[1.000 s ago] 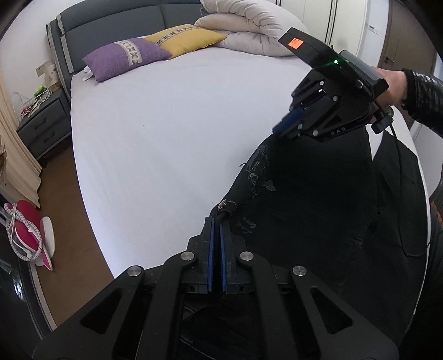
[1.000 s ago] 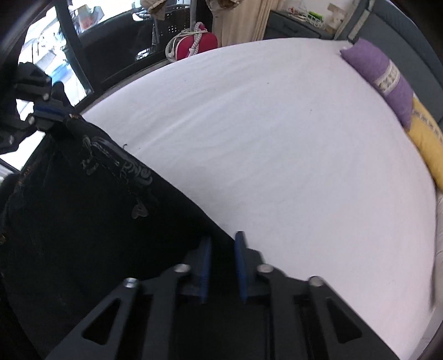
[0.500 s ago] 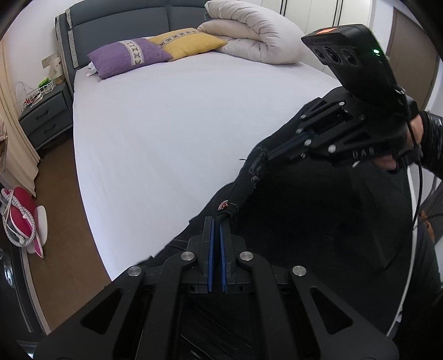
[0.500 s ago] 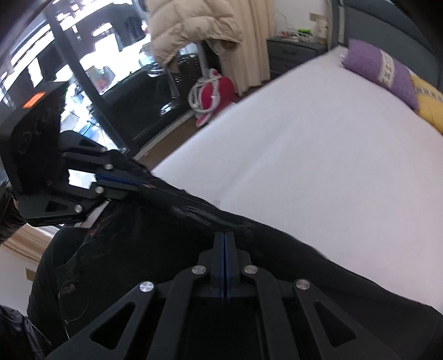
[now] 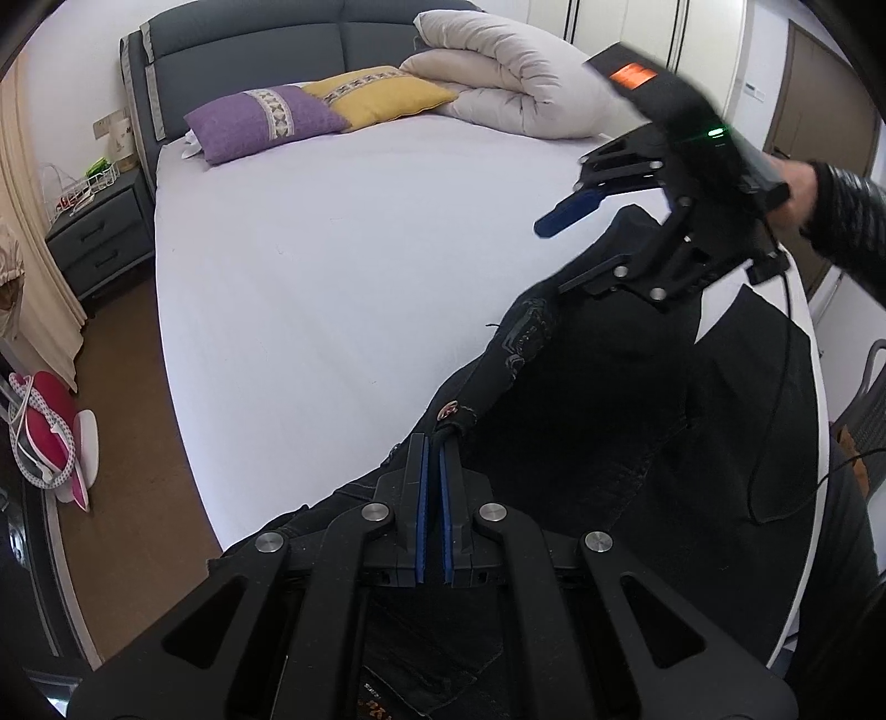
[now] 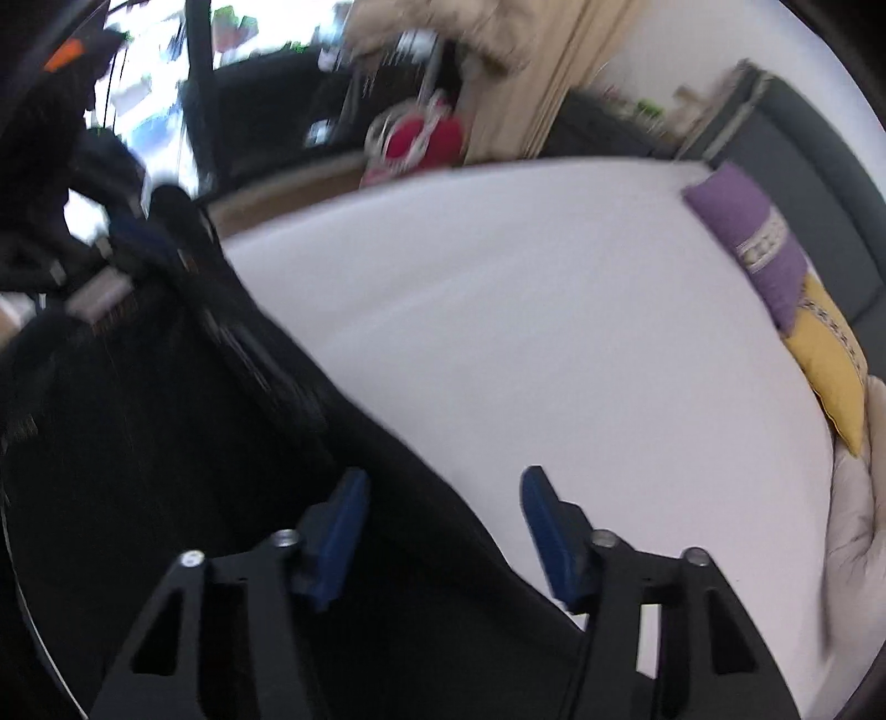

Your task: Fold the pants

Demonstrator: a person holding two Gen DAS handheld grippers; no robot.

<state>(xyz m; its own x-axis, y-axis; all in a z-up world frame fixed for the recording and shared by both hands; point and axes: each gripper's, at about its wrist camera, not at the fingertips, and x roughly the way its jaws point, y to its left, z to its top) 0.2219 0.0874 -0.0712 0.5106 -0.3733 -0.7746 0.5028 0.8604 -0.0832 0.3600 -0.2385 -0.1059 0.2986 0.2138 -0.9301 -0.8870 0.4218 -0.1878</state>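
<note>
Our right gripper (image 6: 443, 520) has let go and now gapes at lower centre, so we should re-pinch the black pants' (image 5: 581, 399) taut edge on the white bed (image 5: 332, 277) while the left gripper (image 5: 431, 443) keeps its clamp at the button corner, centre frame

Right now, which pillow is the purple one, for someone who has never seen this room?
Start at the grey padded headboard of the white bed. Two pillows lie against it; the purple pillow is nearer the nightstand, overlapped by the yellow pillow. Only its colour differs; both carry a pale patterned band.
</note>
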